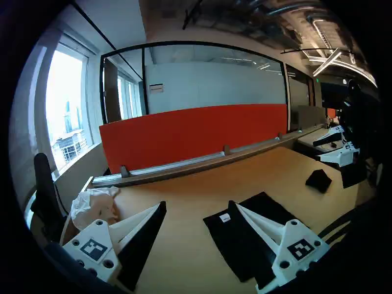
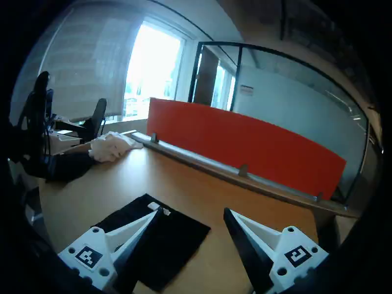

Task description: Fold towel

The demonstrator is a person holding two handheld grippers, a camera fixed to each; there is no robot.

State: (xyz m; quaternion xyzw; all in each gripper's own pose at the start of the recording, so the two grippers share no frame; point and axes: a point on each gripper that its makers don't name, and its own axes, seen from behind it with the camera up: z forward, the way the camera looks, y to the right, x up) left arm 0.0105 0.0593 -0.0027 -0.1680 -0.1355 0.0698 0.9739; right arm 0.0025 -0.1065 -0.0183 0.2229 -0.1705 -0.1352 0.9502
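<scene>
Both: hovering above the desk point(image 1: 206, 181).
Left gripper point(image 1: 197, 203): fingers standing spread, holding nothing.
Right gripper point(image 2: 192, 210): fingers standing spread, holding nothing.
Towel point(image 1: 218, 237): black, lying flat on desk, below the fingertips.

A long pale wooden surface point(image 1: 206, 183) runs beneath an orange-red divider panel point(image 1: 196, 130) — black-framed glass wall point(image 1: 215, 78) behind, daylight from tall bright windows point(image 2: 152, 68) — beside what looks like a black office chair point(image 2: 97, 115).
</scene>
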